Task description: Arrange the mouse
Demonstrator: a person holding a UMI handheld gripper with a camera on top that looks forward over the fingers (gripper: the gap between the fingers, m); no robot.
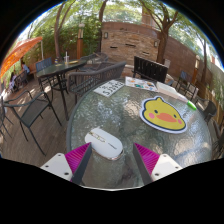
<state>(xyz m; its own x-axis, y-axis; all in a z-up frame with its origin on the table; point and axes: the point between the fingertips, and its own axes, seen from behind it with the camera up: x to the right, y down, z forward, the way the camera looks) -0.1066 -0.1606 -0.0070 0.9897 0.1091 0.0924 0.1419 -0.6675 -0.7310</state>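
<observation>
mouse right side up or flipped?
Right side up. The white mouse lies flat on the glass table, rounded back facing up, between the open gripper fingers, gaps either side.

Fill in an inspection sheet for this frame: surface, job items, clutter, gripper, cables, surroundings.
Surface: round glass table, outdoors.
Job's things: white mouse just ahead of the fingers; yellow duck-shaped mouse pad beyond it.
Clutter: papers at the far side, dark monitor-like object behind.
Grippers: hand-held gripper open, mouse between the fingers, not pressed.
Cables: nothing seen.
Surroundings: patio chairs, another table, brick wall, trees.
</observation>
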